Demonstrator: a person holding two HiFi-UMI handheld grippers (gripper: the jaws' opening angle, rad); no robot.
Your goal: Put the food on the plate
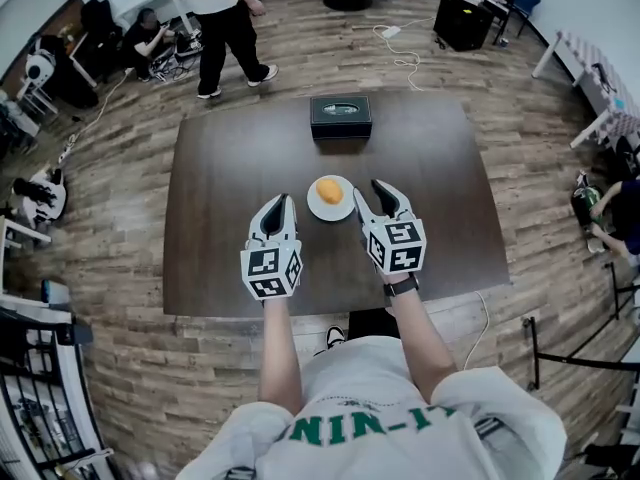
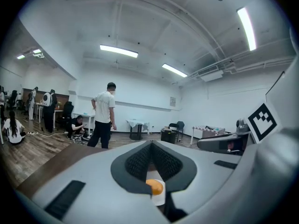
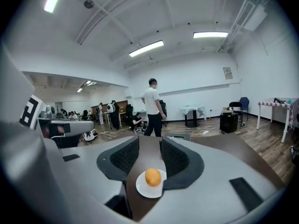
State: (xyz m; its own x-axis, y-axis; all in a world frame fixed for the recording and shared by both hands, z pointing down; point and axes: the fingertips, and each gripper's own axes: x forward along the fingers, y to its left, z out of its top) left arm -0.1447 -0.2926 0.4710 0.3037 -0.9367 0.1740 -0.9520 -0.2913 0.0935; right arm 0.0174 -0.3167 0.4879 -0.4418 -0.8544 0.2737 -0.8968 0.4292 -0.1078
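Observation:
A round orange piece of food [image 1: 328, 190] lies on a small white plate [image 1: 315, 207] in the middle of the dark wooden table [image 1: 220, 198]. My left gripper [image 1: 279, 202] hovers just left of the plate on its near side, its jaws shut with nothing in them. My right gripper [image 1: 372, 190] hangs just right of the plate, jaws partly open and empty. In the right gripper view the food [image 3: 153, 177] and plate [image 3: 142, 189] show below the gap between the jaws [image 3: 149, 143]. The left gripper view shows the food [image 2: 154, 186] beneath the closed jaws [image 2: 152, 144].
A black box [image 1: 340, 116] sits at the table's far edge. Beyond the table a person [image 1: 225, 18] walks over the wooden floor, with cables [image 1: 400, 48] nearby. Other people and desks line the left wall, and a black speaker [image 1: 462, 18] stands far right.

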